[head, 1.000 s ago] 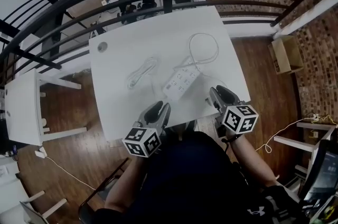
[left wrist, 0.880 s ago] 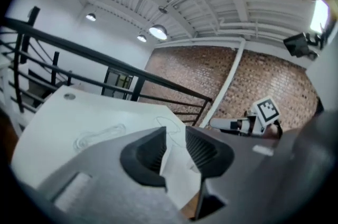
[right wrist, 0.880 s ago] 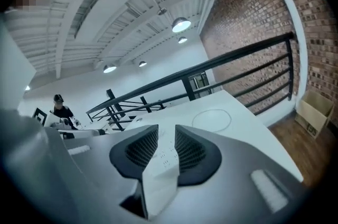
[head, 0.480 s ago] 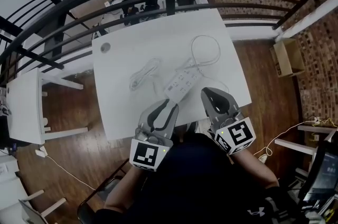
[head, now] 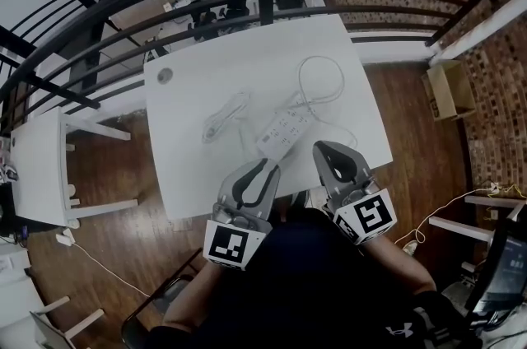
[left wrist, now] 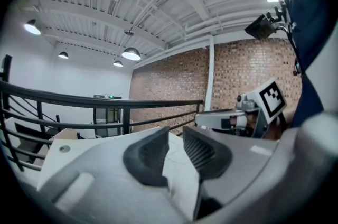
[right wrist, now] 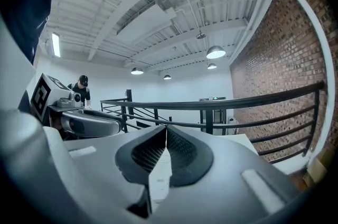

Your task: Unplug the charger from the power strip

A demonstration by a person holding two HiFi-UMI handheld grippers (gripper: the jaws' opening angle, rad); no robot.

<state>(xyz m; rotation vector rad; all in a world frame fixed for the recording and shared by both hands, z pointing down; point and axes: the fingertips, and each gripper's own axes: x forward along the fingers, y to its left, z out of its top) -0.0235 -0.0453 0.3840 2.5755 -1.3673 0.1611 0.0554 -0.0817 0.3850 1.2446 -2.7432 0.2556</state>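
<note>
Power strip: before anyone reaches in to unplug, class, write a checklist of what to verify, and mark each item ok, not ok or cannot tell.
1. Strip in plain sight on the table: ok.
2. Charger seated in the strip: cannot tell; it is too small to make out in the head view, and only a cable shows beside the strip.
3. Left gripper open and empty: ok; its jaws are apart, have just been closing, and have nothing between them.
4. Right gripper open: not ok; it is shut and holds nothing.
5. Either gripper at the strip: not ok; both hang short of it, by the table's near edge.
</note>
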